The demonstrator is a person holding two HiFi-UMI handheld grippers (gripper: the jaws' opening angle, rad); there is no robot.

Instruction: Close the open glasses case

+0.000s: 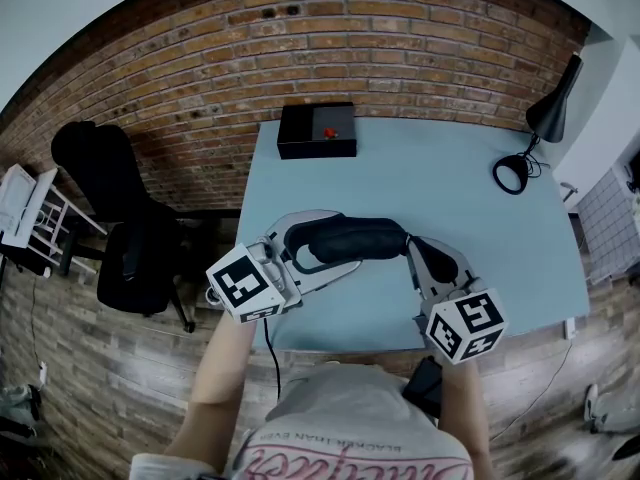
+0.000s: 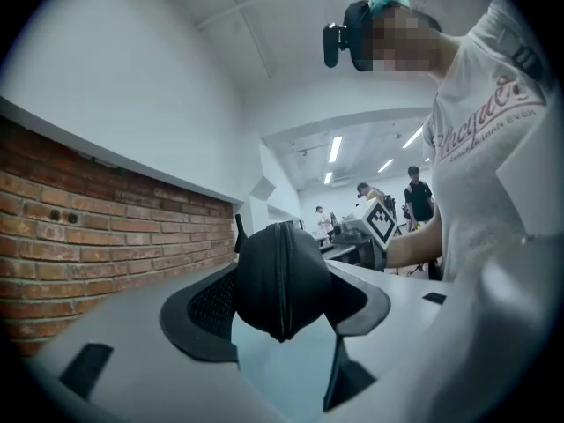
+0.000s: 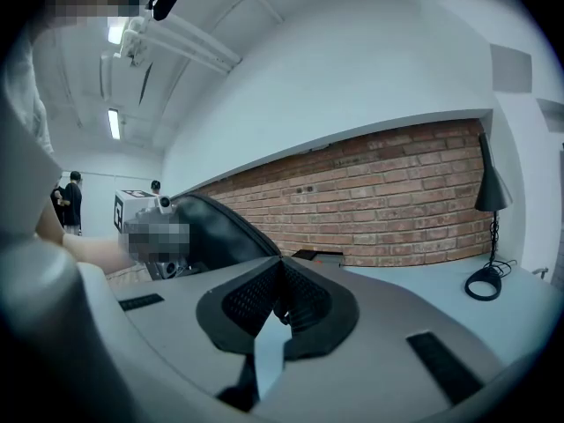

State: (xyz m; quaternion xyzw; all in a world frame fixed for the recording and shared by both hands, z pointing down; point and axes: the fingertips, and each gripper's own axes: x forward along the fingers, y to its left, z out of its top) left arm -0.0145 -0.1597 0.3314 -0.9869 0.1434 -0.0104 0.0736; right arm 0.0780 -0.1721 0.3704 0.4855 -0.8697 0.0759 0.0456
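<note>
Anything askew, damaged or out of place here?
Nothing stands out. The glasses case looks intact, held above the table with the left gripper clamped on one end and the shut right gripper at the other. The black box and lamp sit tidily at the table's far side.
</note>
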